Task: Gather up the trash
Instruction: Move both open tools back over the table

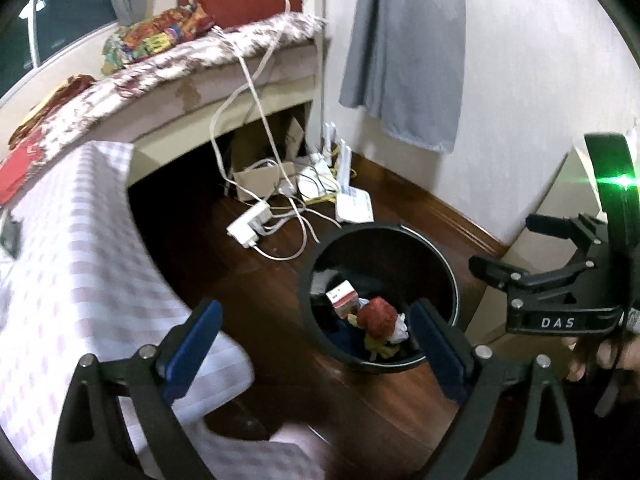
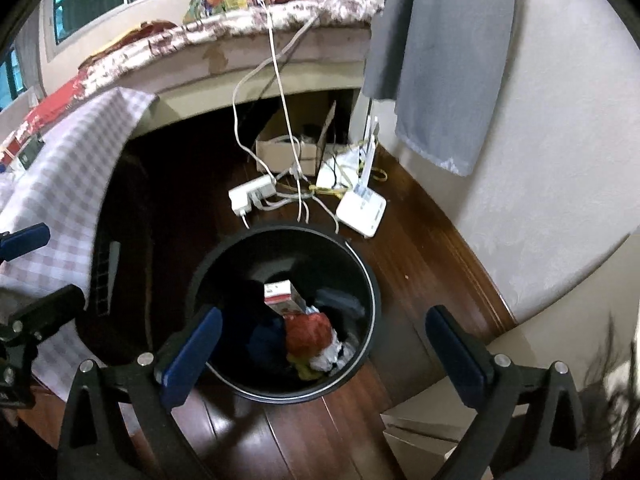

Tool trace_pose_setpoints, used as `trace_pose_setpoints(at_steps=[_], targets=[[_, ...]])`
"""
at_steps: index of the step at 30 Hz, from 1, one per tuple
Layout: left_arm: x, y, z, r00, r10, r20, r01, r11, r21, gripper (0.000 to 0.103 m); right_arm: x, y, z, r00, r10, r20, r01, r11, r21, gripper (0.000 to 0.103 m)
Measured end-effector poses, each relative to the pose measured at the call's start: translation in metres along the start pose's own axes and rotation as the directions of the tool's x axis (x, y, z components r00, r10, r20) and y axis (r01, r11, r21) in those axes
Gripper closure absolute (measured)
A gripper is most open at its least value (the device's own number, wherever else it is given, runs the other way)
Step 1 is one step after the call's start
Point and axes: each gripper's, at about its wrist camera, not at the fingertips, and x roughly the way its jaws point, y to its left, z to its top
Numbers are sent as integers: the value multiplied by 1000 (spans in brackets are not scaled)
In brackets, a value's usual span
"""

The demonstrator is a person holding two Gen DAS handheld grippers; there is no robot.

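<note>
- Blue-padded left tongs stood spread wide and released, with nothing between the pads; the right-hand pad overlapped the near rim of the bin in the left wrist view, though contact could not be told.
- Right tongs were likewise spread wide and empty above the floor, the left-hand pad lying over the bin's rim at 7 o'clock; again I could not tell whether it touched.
- In the left wrist view the right tongs also showed at 3 o'clock, jaws parted, held by a hand.
- A black round trash bin stood upright on the dark wooden floor.
- Inside the bin lay the trash: a small red-and-white carton toward 12 o'clock, a crumpled red wrapper just beside it, and white and yellow scraps toward 6 o'clock.
- Beyond the bin, at 12 o'clock, a white power strip and a white router lay among tangled cables.
- A checked cloth hung over the table at 9 o'clock.
</note>
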Motion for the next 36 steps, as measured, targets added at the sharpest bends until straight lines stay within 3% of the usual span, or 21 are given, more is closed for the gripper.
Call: trace_pose_setpoints(at_steps=[8, 18, 22, 32, 36], targets=[[-49, 46, -6, 994, 93, 63, -87, 992, -91, 4, -35, 45, 18, 994, 70, 81, -67, 997, -43, 0], [-102, 125, -34, 964, 239, 117, -208, 951, -227, 4, -68, 139, 46, 962, 212, 174, -178, 965, -195, 0], [-119, 163, -52, 945, 305, 115, -259, 917, -303, 4, -72, 184, 52, 934, 311, 174, -259, 928, -268, 0], [-146, 252, -96, 886, 460, 67, -382, 803, -458, 5, -61, 297, 72, 915, 399, 65, -328, 827, -456, 0], [-142, 274, -105, 879, 474, 51, -394, 782, -482, 9, -51, 331, 76, 897, 442, 23, -370, 777, -509, 0]])
